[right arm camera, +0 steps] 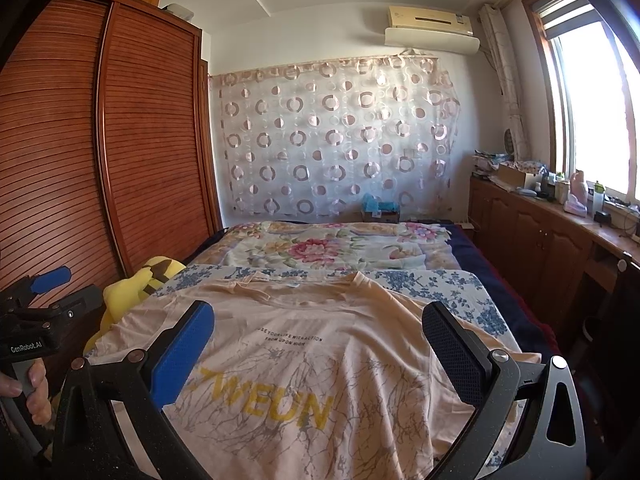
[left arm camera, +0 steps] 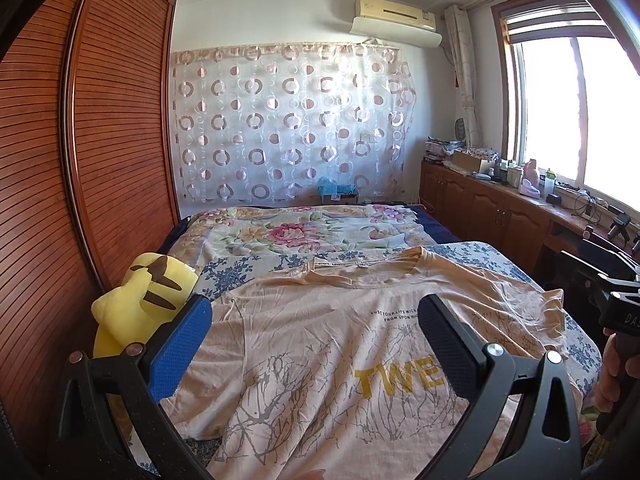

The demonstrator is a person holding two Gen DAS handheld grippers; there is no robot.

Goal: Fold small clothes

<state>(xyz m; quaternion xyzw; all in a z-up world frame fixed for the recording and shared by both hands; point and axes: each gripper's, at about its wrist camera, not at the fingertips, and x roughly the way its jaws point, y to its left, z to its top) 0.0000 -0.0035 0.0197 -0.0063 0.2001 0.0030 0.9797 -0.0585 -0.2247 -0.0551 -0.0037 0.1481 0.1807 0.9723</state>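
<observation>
T-shirt (left arm camera: 332, 344), pale peach, lies spread face-up on the bed (left arm camera: 472, 252), collar toward the far wall, hem toward the cameras. Grey branch print and yellow lettering across the chest; small dark text above it. Fabric wrinkled; its right sleeve is bunched near the bed's edge. Yellow plush toy (left arm camera: 148, 300) sits just beside the shirt's left sleeve, against the slatted wardrobe (left arm camera: 100, 140). Floral quilt (left arm camera: 304, 232) covers the far half of the bed. Left tool (left arm camera: 316, 322) hovers over the shirt, jaws spread wide, holding nothing. Right tool (right arm camera: 318, 326) likewise wide apart above the chest print, empty. A hand (right arm camera: 34, 392) grips the left tool's handle.
</observation>
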